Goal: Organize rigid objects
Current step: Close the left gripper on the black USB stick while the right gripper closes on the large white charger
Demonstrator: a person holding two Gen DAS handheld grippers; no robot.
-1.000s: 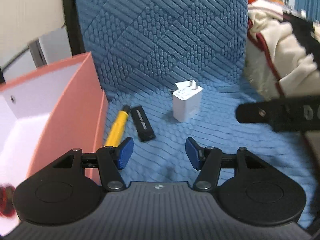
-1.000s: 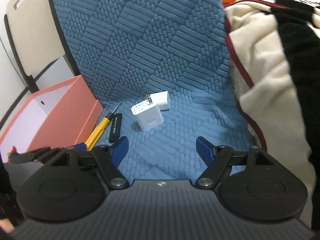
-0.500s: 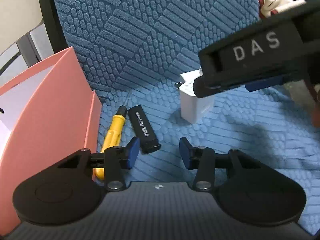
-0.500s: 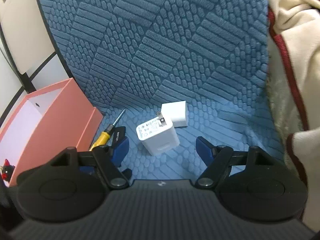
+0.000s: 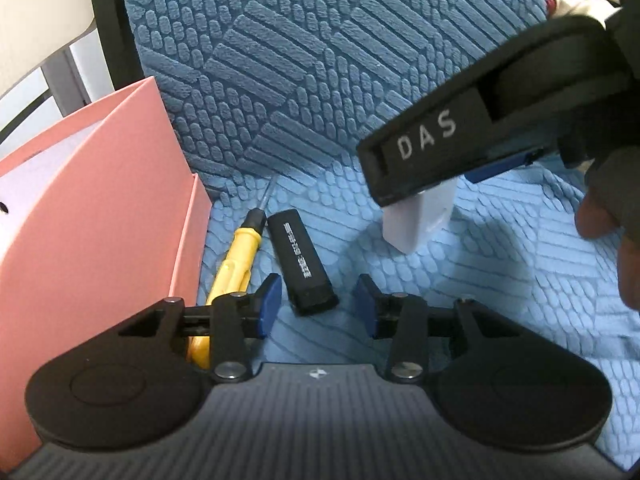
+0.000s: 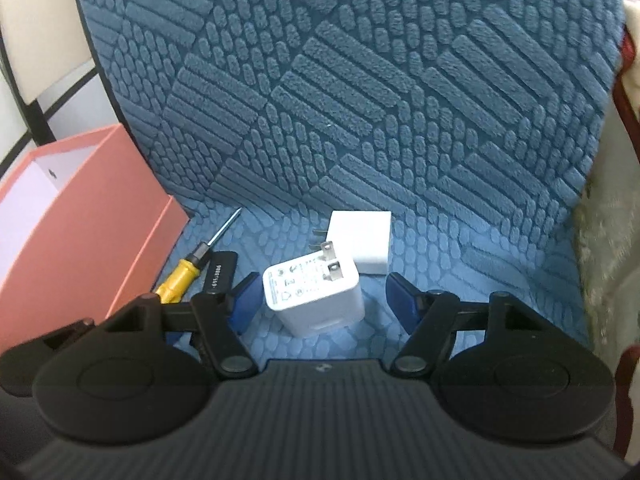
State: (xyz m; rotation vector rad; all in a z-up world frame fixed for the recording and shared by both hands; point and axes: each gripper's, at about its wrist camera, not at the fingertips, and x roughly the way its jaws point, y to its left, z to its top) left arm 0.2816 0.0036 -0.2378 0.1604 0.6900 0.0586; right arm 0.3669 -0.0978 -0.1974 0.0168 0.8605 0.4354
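Note:
On the blue textured seat, a black stick-shaped device (image 5: 301, 258) lies with its near end between the blue pads of my left gripper (image 5: 317, 302); the jaws are closing, pads not touching it. A yellow screwdriver (image 5: 237, 255) lies just left of it, beside the pink box (image 5: 120, 216). In the right wrist view a white plug adapter (image 6: 313, 293) lies between the pads of my right gripper (image 6: 322, 302), whose jaws are closing with gaps on both sides. A second white adapter (image 6: 366, 240) lies just behind it. The screwdriver (image 6: 188, 268) and black device (image 6: 220, 272) show at left.
The pink box (image 6: 80, 216) with a white inside stands open at the left edge of the seat. The chair's backrest (image 6: 340, 80) rises right behind the objects. A cream blanket (image 6: 608, 220) lies to the right. A person's hand (image 5: 616, 236) holds the right gripper.
Both grippers have moved forward and down onto the seat. The left jaws have narrowed around the black device's end. The right gripper has come over the white adapter, which now lies between its pads.

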